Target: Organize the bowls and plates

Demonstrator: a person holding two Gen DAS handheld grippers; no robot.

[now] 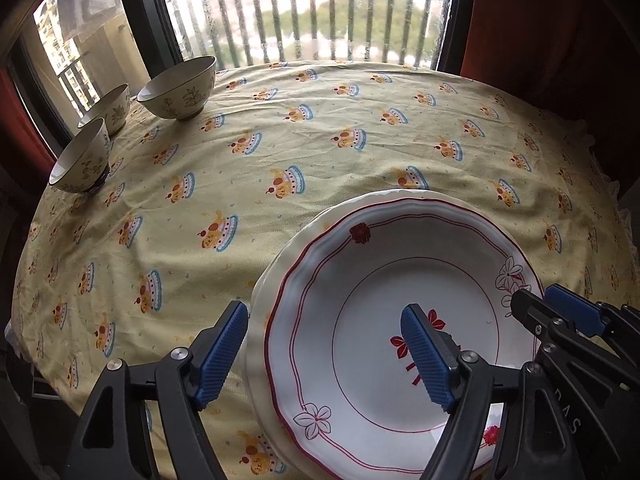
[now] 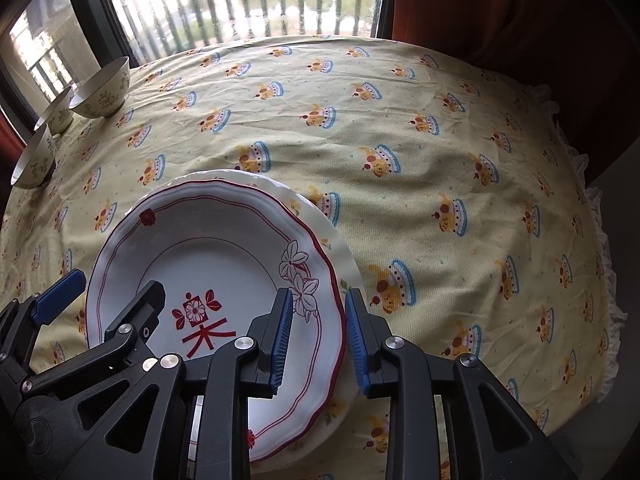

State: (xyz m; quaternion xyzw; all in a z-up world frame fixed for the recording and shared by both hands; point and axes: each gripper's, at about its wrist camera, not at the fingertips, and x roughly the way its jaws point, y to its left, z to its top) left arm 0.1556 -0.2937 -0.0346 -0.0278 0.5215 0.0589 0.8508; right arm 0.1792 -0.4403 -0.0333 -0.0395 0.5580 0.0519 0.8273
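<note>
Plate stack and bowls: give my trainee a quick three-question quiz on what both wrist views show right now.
1. How many bowls stand near the window?
2. True or false: the red-trimmed plate rests on another plate.
3. Which tool straddles the plate's rim with the narrower gap: (a) left tool or (b) right tool?

Key: 1. Three. 2. True; a pale plate shows beneath it. 3. (b); the left tool's pads stand wide apart, neither tool pressing the plate.

Lower plate (image 2: 344, 256) mostly hidden under red-rimmed plate (image 2: 224, 264) — near edges cut off by frame btm.
</note>
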